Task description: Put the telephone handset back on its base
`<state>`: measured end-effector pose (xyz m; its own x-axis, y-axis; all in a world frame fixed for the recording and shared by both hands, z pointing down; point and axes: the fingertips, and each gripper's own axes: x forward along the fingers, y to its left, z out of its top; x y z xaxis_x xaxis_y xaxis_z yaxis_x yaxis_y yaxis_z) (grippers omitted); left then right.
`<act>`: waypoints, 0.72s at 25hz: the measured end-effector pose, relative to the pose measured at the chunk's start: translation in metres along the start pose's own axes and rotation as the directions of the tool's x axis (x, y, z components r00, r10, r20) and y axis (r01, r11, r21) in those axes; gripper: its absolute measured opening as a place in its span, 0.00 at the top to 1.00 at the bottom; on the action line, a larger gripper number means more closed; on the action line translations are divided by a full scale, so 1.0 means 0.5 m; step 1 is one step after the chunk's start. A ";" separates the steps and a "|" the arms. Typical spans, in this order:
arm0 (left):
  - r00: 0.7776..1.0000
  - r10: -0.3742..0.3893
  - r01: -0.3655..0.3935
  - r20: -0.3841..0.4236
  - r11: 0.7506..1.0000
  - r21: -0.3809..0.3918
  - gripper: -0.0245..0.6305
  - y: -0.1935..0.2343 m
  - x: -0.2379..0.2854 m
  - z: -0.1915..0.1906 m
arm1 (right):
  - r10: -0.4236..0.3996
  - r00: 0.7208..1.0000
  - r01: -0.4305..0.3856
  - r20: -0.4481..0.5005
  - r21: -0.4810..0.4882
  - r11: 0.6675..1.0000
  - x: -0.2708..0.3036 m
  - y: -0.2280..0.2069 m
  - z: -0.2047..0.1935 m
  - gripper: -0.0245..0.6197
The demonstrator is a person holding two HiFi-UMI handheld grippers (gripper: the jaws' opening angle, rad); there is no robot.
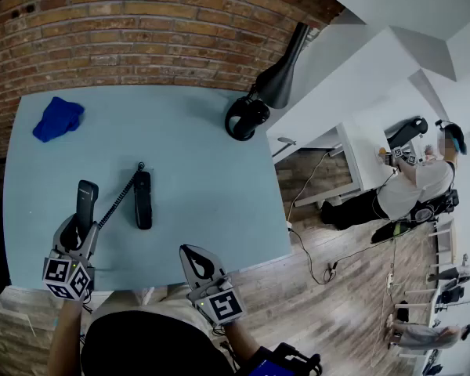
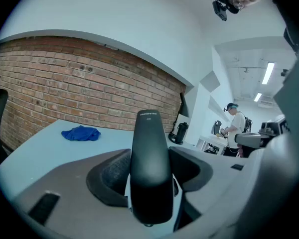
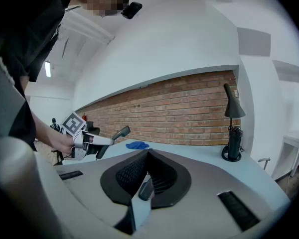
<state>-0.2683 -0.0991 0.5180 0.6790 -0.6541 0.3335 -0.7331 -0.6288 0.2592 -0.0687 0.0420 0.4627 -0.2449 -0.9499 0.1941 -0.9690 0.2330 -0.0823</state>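
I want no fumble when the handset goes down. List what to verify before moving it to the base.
1. Grip: left claw shut on the handset: ok.
2. Base bare on the table, nothing on it: ok.
3. Handset over the base: it is off to the base's left: not ok.
4. Coiled cord free of snags: cannot tell.
5. Right claw shut, empty, at the near table edge, away from the base: ok.
6. Blue cloth in the far corner, off the path: ok.
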 end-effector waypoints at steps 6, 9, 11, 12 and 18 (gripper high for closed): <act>1.000 -0.005 0.005 -0.004 1.000 0.004 0.55 -0.002 -0.003 0.002 | 0.020 0.999 -0.023 0.030 0.080 0.997 -0.010 0.001 -0.001 0.94; 1.000 -0.007 0.007 -0.005 1.000 0.002 0.55 -0.004 -0.003 0.002 | 0.015 1.000 -0.016 0.022 0.065 0.998 -0.008 0.001 -0.002 0.94; 1.000 -0.008 0.008 -0.008 1.000 -0.002 0.55 -0.007 -0.003 0.001 | 0.018 1.000 -0.020 0.022 0.059 0.998 -0.008 0.002 0.000 0.94; 1.000 -0.008 0.008 -0.010 1.000 -0.004 0.55 -0.009 -0.003 -0.001 | 0.021 1.000 -0.022 0.021 0.055 0.998 -0.008 0.002 0.001 0.94; 1.000 -0.007 0.007 -0.006 0.998 -0.059 0.55 -0.016 0.008 -0.009 | 0.036 0.999 -0.036 0.011 0.049 0.998 -0.013 -0.003 -0.001 0.94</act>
<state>-0.2597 -0.0947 0.5215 0.6841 -0.6468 0.3373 -0.7294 -0.6072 0.3150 -0.0658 0.0481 0.4622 -0.2790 -0.9431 0.1806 -0.9567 0.2568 -0.1368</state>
